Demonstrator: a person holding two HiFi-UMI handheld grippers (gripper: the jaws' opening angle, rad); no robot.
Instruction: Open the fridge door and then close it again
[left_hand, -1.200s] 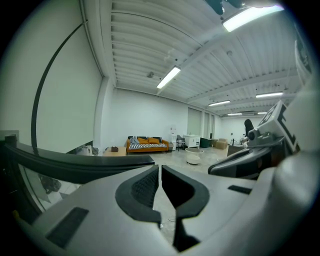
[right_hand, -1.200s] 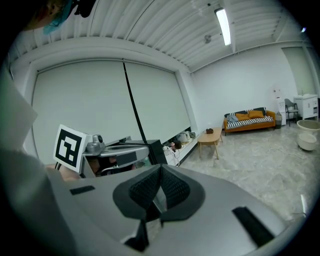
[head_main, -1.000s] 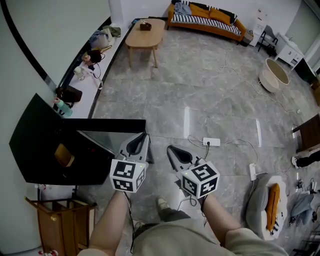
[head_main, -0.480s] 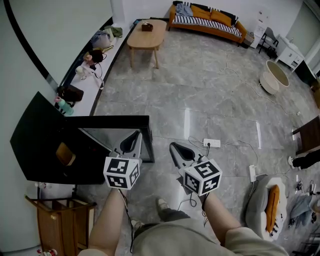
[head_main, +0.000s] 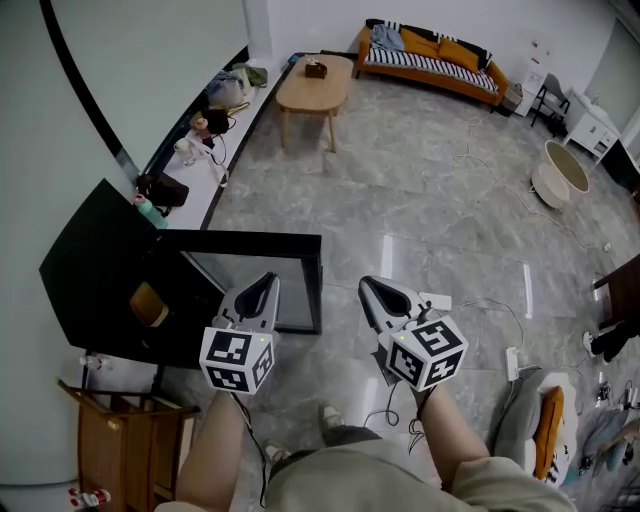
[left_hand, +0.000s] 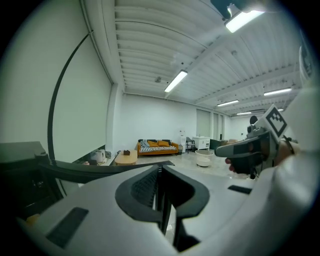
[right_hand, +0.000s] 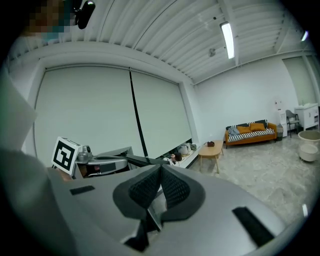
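Nearest to the head camera, at 6 o'clock, two bare forearms (head_main: 215, 450) are holding the tongs in front of the body. The left gripper (head_main: 267, 284) is showing its jaws pressed together with nothing between them, and the right gripper (head_main: 369, 286) is showing the same. Both are grey plastic wedges with ribbed black pads. At 7 o'clock a brown wooden stand (head_main: 115, 440) is standing beside the black fridge (head_main: 95, 265), which is sitting at 9 o'clock against the wall. The fridge door (head_main: 300, 243) is hanging open just beyond the left tips, and I cannot tell if they are touching it. Its long top edge is running from 9 to 3 o'clock, with the free end pointing to 3 o'clock and the grey face looking toward the person. Only the head view is giving this outline from above. The left gripper view is showing the door as a thin dark bar behind the jaws, and it is adding the ribbed white ceiling (left_hand: 165, 45) with tube lamps (left_hand: 175, 81). The right gripper view is adding the left gripper's marker cube (right_hand: 65, 154) at 9 o'clock. Farther away, a white power strip (head_main: 436, 299) is lying on the glossy grey stone floor (head_main: 420, 200). A wooden coffee table (head_main: 316, 85) is standing at 12 o'clock and an orange sofa (head_main: 430, 52) at 1 o'clock.
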